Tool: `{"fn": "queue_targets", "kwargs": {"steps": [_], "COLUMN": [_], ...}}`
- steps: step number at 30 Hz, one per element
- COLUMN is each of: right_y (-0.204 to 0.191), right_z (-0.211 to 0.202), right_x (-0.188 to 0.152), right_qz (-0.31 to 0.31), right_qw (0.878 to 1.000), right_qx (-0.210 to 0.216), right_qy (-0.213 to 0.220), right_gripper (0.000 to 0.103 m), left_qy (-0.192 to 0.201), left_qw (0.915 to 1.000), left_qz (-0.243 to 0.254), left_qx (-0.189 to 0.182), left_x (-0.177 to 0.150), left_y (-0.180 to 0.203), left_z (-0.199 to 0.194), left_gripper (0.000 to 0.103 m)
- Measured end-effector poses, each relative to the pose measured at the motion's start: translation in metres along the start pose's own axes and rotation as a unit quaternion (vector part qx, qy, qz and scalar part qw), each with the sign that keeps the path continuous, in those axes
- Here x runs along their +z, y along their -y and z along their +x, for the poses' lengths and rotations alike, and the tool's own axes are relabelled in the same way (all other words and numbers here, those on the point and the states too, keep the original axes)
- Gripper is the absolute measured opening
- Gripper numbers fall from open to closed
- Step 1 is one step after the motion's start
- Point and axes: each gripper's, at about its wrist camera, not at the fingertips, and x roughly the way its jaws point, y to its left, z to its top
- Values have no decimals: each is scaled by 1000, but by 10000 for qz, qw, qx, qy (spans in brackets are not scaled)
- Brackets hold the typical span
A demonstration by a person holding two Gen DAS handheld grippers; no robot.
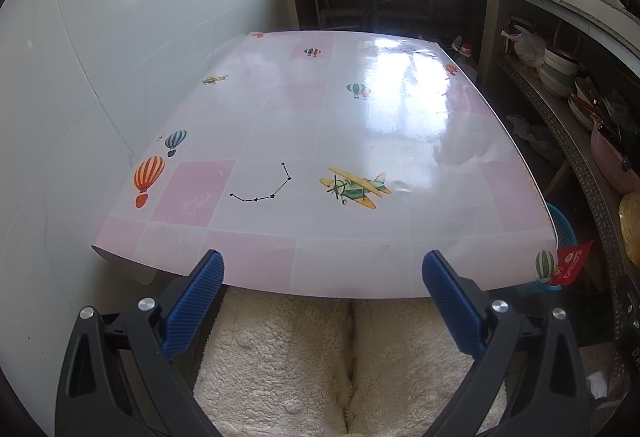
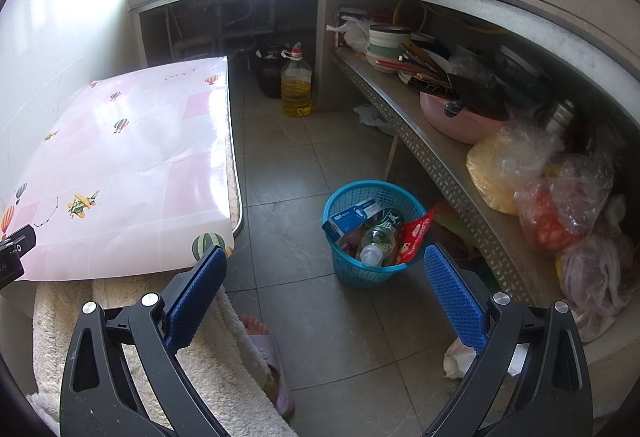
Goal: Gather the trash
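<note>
A blue plastic basket (image 2: 374, 273) stands on the tiled floor to the right of the table. It holds a blue-and-white box (image 2: 352, 217), a clear plastic bottle (image 2: 376, 243) and a red wrapper (image 2: 414, 237). My right gripper (image 2: 322, 269) is open and empty, held above the floor just in front of the basket. My left gripper (image 1: 322, 273) is open and empty at the near edge of the pink table (image 1: 320, 125). The basket's edge (image 1: 564, 225) and the red wrapper (image 1: 572, 263) show past the table's right corner in the left wrist view.
The table (image 2: 132, 157) bears only its printed cloth. A metal shelf (image 2: 436, 153) on the right holds bowls, a pink basin and plastic bags. An oil jug (image 2: 296, 85) stands on the floor at the back. A crumpled tissue (image 2: 456, 357) lies by the shelf. My legs in white fleece (image 1: 344, 357) are below.
</note>
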Motion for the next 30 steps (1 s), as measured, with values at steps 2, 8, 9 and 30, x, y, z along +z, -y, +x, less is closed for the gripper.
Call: {"fn": "queue_targets", "kwargs": {"steps": [2, 8, 9, 30], "right_y": [0, -1, -1, -4], "right_z": [0, -1, -1, -3], "right_x": [0, 0, 0, 2], "right_qz": [0, 3, 0, 22], "right_qw": [10000, 10000, 10000, 10000], "right_qx": [-9, -14, -17, -22], "right_qy": [6, 6, 4, 20], "right_gripper": [95, 95, 95, 95], "left_qy": [-6, -31, -36, -92], "left_qw": [10000, 10000, 10000, 10000], "left_qz": [2, 8, 7, 6], "left_qx": [-3, -16, -20, -34], "left_x": [1, 0, 0, -2], "left_y": [-1, -1, -1, -3], "left_z": [1, 2, 2, 4], "left_gripper": [97, 97, 97, 97]}}
